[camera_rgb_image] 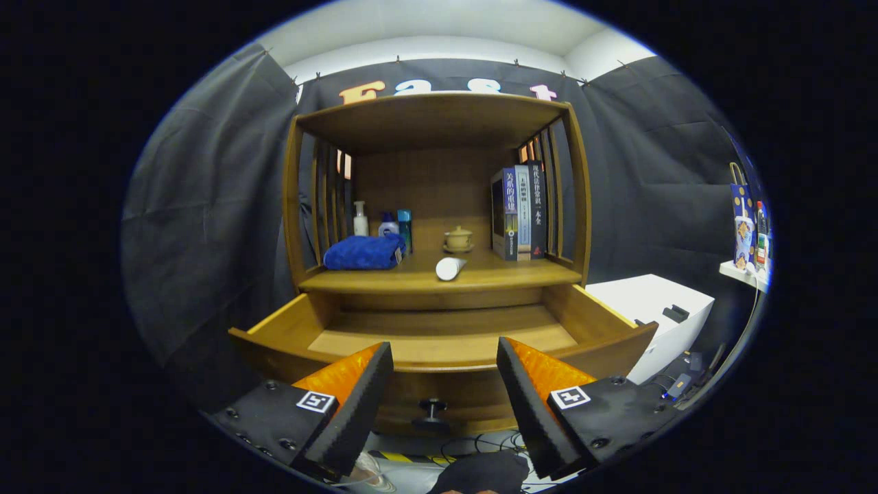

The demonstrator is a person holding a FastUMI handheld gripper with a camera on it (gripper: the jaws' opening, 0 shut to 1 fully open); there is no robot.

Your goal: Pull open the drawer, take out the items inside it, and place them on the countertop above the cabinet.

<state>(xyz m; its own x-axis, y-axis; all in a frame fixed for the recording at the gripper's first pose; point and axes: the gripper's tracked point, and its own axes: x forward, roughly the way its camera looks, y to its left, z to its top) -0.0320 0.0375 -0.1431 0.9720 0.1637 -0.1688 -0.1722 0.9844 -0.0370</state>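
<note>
The wooden cabinet's drawer [439, 343] is pulled out toward me, and its bare wooden floor shows. Its dark knob [432, 410] sticks out from the front panel, low between my fingers. On the countertop [480, 276] above the drawer lie a folded blue towel [363, 252] on the left and a white tube [449, 267] on its side near the front edge. My gripper [444, 357] is open, held just in front of the drawer's front panel, with nothing between its fingers.
At the back of the countertop stand a few bottles [384, 223], a small lidded cup on a saucer [457, 239] and upright books [519, 213]. A white box [651, 309] sits right of the cabinet, cables on the floor below. A small shelf with items [748, 240] is far right.
</note>
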